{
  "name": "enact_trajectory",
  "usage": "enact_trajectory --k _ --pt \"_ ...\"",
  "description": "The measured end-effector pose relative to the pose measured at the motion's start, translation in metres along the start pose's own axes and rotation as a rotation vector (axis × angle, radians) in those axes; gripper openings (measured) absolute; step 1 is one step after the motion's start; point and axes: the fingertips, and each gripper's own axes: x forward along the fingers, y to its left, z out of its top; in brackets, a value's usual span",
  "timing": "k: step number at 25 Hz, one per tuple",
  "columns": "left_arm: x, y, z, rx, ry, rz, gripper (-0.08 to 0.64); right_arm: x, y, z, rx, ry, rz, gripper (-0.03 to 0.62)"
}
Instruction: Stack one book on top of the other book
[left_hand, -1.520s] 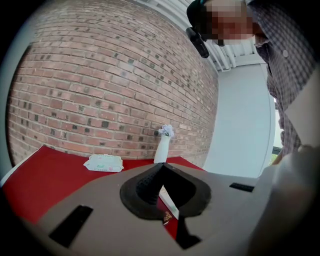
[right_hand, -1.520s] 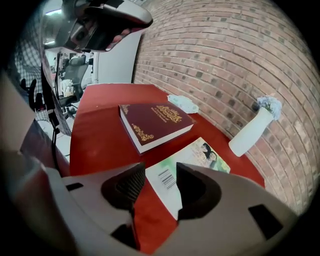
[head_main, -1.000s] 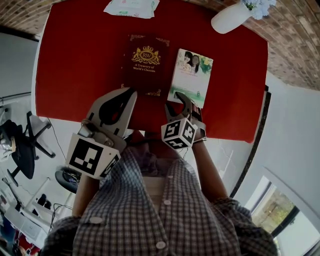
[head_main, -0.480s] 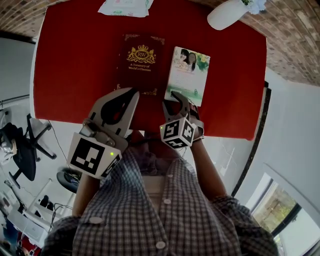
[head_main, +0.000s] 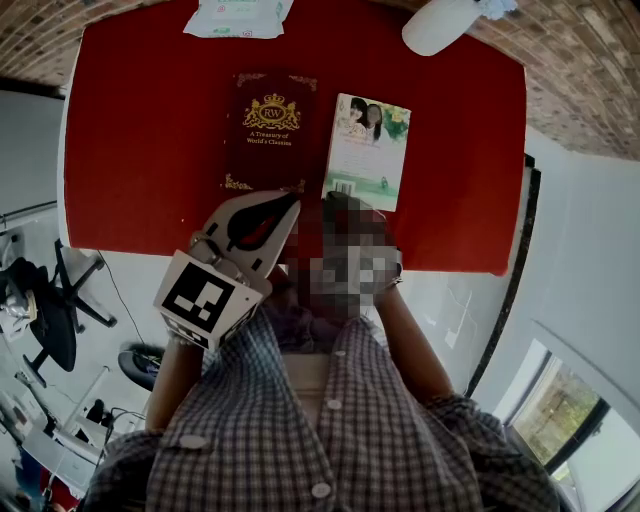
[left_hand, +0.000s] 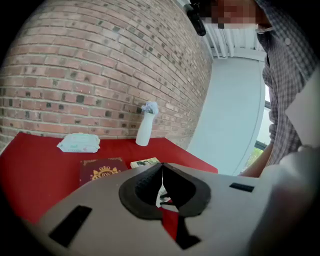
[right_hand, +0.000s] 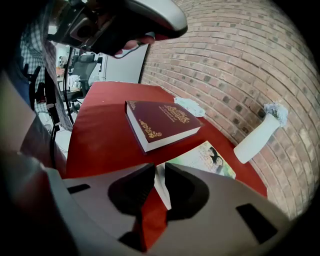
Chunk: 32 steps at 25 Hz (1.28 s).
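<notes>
Right gripper (right_hand: 159, 170) has just been closing, and its fingers (right_hand: 132, 192) now look pinched on the near edge of the thin green book (head_main: 366, 150). Left gripper (left_hand: 161, 166) crept forward too, fingers fully together and empty, maroon book (head_main: 265, 130) just ahead of them. Nothing stacked yet imo, both books flat side by side on the red counter (head_main: 130, 140). Right points steeply down, left shallower.

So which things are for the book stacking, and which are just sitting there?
For the job:
dark red hardback book with gold crest
thin pale green paperback book with a photo cover

Just lying about:
white pack of wipes
white vase of pale flowers
</notes>
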Motion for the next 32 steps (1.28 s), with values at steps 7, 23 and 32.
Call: enact_trajectory --k 7,23,32 --pt "0.030 -0.013 -0.033 -0.136 0.093 -0.124 0.037 -0.007 -0.004 -0.001 -0.019 0.000 -0.025 0.057" --pt "0.097 -0.032 -0.081 -0.472 0.213 -0.210 0.106 -0.039 -0.029 -0.023 -0.025 0.014 -0.102 0.046" --pt "0.125 -0.026 -0.099 -0.726 0.221 -0.176 0.140 -0.051 -0.040 -0.030 -0.033 0.007 -0.129 0.044"
